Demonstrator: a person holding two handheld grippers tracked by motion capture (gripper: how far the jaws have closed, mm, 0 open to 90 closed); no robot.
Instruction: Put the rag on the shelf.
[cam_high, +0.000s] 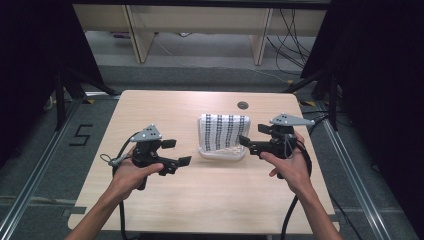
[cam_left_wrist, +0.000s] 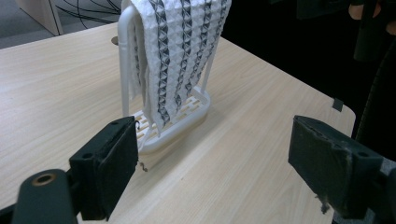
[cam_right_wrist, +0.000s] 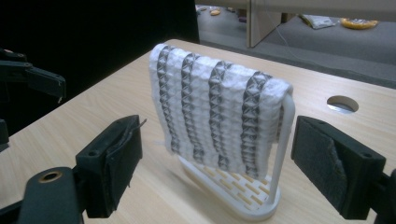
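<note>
Between both gaping, empty tongs, the towel (cam_high: 223, 131) drapes over its rack (cam_high: 222, 153); right tongs (cam_high: 248, 141) sit nearer than left tongs (cam_high: 178, 152).

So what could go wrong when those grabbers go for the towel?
The towel only hangs draped over a light white rack, so pulling sideways might tip or drag the rack. The left gripper and right gripper, both open, close in from opposite sides and could pinch the frame instead of cloth.

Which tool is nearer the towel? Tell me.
Right. The right tool sits just beside the towel at its right edge; the left tool is farther off to its left. Neither touches it.
</note>
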